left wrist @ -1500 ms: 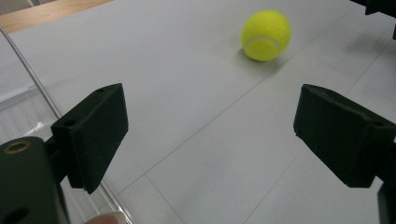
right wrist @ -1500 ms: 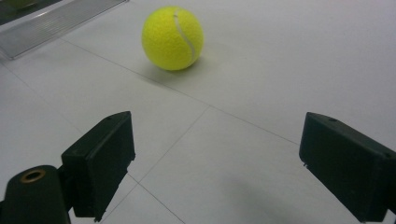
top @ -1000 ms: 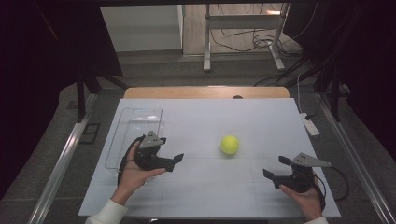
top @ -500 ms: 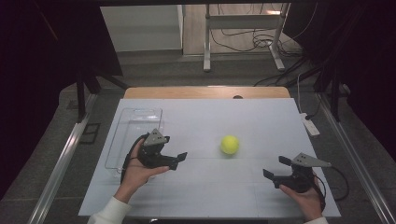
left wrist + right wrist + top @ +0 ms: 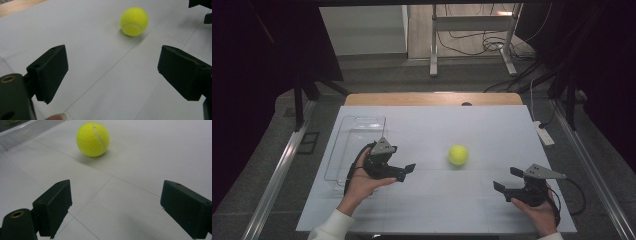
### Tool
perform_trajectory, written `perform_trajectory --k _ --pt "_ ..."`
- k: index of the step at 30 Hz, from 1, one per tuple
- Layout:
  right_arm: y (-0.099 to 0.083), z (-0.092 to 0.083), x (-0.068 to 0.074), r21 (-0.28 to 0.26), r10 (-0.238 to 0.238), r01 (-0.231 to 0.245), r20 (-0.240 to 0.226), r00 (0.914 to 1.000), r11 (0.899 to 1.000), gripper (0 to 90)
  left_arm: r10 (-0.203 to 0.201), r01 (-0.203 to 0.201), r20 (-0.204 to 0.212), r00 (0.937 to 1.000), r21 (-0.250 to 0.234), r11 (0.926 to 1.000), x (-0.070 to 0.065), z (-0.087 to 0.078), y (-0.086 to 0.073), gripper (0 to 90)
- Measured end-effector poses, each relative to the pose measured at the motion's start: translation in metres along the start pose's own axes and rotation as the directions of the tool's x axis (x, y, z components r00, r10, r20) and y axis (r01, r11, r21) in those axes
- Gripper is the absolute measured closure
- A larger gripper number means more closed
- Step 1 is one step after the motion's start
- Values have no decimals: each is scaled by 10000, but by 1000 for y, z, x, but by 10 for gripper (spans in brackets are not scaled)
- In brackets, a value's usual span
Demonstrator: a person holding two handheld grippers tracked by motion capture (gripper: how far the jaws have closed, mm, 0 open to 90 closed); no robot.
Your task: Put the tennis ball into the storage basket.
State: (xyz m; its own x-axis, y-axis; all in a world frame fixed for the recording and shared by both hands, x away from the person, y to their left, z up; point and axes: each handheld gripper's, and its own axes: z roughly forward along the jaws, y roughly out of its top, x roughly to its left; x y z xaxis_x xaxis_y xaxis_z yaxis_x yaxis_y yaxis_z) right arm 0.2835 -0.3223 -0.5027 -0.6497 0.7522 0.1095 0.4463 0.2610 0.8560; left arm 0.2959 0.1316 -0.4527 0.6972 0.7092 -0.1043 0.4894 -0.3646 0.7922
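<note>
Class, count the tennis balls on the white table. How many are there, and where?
1. The tennis ball lies on the white table between the left gripper and right gripper, touching neither. None seems hidden.

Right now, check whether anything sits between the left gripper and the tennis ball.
Nothing visible does. The left gripper, jaws open, faces the tennis ball across bare white tabletop; the clear tray lies off behind it.

A white tabletop (image 5: pixel 492 130) with a wooden far edge stands on a grey floor (image 5: pixel 377 75), flanked by metal rails (image 5: pixel 277 180). Beyond it, a metal stand (image 5: pixel 472 30) and tangled black cables (image 5: pixel 472 42) sit before dark curtains (image 5: pixel 257 45).
</note>
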Motion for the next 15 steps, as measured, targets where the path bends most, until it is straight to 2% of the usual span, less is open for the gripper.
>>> perform_trajectory --k 15 --pt "0 0 0 67 -56 56 47 10000 10000 104 30 -33 136 9999 214 9998 -1 7 3 102"
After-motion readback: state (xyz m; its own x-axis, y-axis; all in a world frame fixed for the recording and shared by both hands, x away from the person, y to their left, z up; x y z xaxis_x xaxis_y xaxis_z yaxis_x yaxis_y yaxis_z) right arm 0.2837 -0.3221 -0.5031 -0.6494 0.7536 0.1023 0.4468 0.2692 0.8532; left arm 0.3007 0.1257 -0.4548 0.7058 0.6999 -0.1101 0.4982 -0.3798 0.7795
